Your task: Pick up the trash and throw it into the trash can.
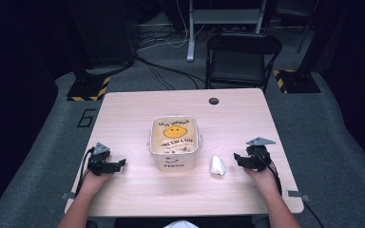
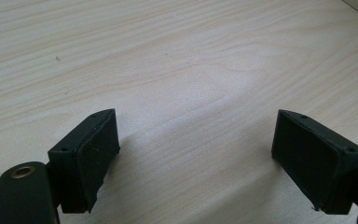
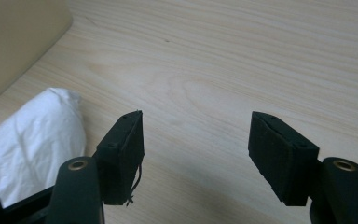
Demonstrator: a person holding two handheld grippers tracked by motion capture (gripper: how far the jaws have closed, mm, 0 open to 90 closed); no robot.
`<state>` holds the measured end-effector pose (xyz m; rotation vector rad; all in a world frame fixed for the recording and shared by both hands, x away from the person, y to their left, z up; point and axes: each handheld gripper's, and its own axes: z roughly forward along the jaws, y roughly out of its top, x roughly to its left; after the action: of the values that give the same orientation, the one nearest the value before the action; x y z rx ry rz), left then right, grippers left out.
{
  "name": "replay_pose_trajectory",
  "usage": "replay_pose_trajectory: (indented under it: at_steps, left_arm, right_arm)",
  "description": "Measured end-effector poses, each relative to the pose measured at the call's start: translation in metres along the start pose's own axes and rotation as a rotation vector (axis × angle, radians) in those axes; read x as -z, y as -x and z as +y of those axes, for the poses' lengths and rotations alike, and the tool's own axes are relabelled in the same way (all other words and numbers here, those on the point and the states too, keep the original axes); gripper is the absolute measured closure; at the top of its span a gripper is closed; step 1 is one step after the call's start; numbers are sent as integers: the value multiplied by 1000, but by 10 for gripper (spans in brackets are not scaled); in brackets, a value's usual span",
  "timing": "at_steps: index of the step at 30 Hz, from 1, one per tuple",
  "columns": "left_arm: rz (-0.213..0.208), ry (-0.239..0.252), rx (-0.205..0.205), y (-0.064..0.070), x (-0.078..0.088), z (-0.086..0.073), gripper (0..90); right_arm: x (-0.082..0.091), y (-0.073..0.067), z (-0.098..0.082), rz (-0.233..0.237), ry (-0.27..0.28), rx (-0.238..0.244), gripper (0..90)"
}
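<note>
Black jaws of right gripper parted, nothing between, over bare wood. White wad just beside, apart, lying on table next to tub. Left gripper open wide, empty, well apart across tub.

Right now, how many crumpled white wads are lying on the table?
1. The crumpled white wad lies on the table between the white tub and the right gripper, apart from both. Others could be hidden inside the tub.
</note>
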<state>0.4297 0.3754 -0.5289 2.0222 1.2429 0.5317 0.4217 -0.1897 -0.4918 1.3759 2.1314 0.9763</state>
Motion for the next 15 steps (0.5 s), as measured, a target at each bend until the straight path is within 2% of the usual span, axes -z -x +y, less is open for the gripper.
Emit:
replay_pose_trajectory:
  at_steps: [6,15]
  left_arm:
    - [0,0,-1,0,0,0,149]
    - [0,0,-1,0,0,0,149]
  right_arm:
    - [4,-12,4,28,13,8,329]
    - [8,-23,9,88,38,14,327]
